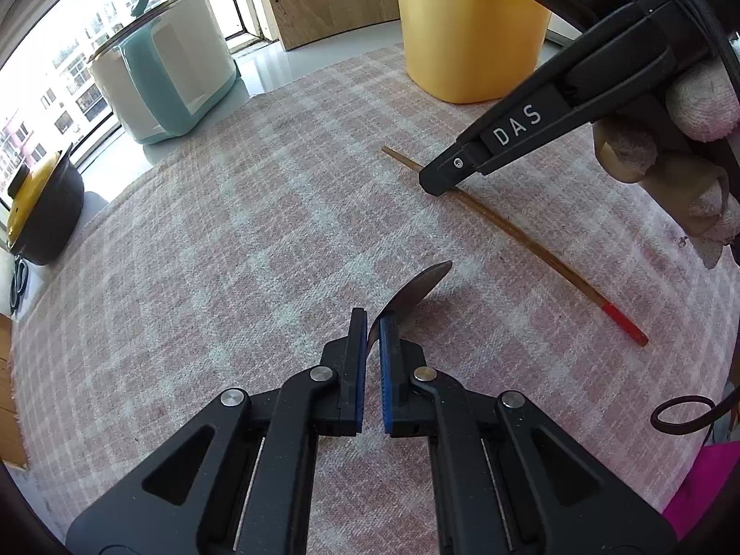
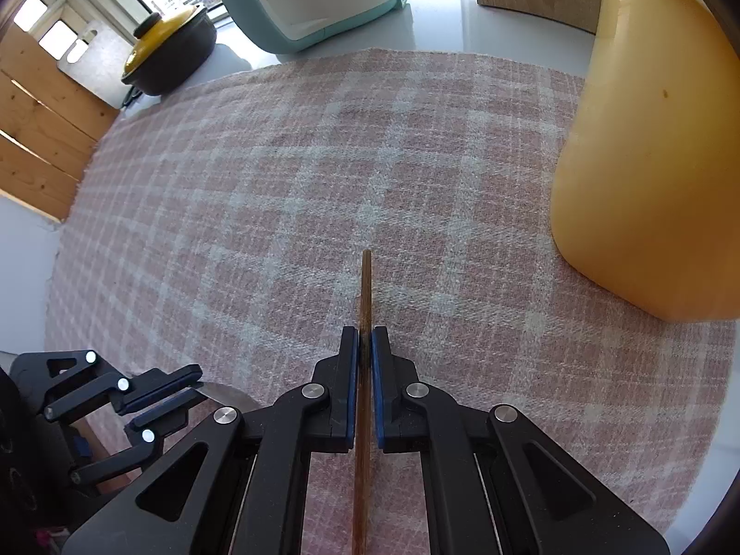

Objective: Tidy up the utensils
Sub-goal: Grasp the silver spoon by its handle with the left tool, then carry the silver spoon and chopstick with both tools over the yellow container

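The left claw (image 1: 373, 323) is closed on a metal spoon (image 1: 418, 289); its blue pads (image 1: 387, 347) pinch the spoon near the base of the bowl, and the bowl points forward and up to the right, just above the pink checked cloth (image 1: 240, 240) that covers the worktop. The handle of the spoon is hidden behind the claw, so I cannot tell how it lies. The right claw (image 2: 365, 337) is closed on a brown wooden chopstick (image 2: 365, 286), which runs straight between its two pads and sticks out a little in front of them. In the left wrist view the same chopstick (image 1: 522, 249) lies slanted on the cloth, with its red end (image 1: 622, 321) toward the near right side, and the right claw (image 1: 439, 185) grips it close to the thin far end (a gloved hand (image 1: 689, 138) holds this tool). Whether the chopstick is lifted from the cloth or touches it, I cannot say. A tall yellow container (image 1: 467, 32) stands on the far right part of the cloth, near the right claw but apart from it. Behind the cloth, on the pale worktop (image 2: 439, 14), stand a teal and white appliance (image 1: 171, 74) and, more to the left, a black pot (image 1: 51, 212) with a yellow lid (image 2: 157, 44). In the right wrist view the left claw (image 2: 173, 391) appears at the lower left.
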`<state>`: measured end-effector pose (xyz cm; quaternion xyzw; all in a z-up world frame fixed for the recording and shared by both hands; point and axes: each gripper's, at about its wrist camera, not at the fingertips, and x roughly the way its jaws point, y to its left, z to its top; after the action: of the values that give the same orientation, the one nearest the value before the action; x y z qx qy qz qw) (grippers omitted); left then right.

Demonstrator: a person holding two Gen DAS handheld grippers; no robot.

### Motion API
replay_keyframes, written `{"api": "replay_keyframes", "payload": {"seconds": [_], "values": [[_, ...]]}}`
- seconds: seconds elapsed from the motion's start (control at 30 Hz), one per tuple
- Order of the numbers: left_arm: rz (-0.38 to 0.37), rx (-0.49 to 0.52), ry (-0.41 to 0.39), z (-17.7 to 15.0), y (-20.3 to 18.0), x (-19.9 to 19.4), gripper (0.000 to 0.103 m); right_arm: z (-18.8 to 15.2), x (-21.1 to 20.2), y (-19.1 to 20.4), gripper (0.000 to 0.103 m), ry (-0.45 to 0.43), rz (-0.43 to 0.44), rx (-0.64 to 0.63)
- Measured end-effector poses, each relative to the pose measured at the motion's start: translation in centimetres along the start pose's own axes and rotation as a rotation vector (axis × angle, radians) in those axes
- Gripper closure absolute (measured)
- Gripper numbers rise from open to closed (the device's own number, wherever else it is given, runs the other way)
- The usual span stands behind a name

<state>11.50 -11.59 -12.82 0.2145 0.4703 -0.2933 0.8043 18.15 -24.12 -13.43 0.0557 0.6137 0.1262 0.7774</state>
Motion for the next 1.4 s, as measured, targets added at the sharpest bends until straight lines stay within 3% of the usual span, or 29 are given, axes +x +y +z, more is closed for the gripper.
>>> {"api": "replay_keyframes", "payload": {"seconds": [0.4, 0.63, 0.9, 1.4], "values": [[-0.045, -0.032, 0.003, 0.7, 0.1, 0.8, 0.100, -0.4, 0.3, 0.1, 0.099, 0.012, 0.004, -0.007], [-0.026, 0.009, -0.014, 0.8, -1.3, 0.6, 0.101, -0.5, 0.3, 0.2, 0.099, 0.003, 0.002, -0.003], [-0.065, -0.111, -0.037, 0.7, 0.2, -0.4, 0.103, -1.2, -1.2, -0.9, 0.099, -0.045, 0.015, 0.016], [-0.094, -0.277, -0.198, 1.1, 3.0, -5.7, 0.103, -3.2, -7.3, -0.3, 0.099, -0.203, 0.041, -0.005]]}}
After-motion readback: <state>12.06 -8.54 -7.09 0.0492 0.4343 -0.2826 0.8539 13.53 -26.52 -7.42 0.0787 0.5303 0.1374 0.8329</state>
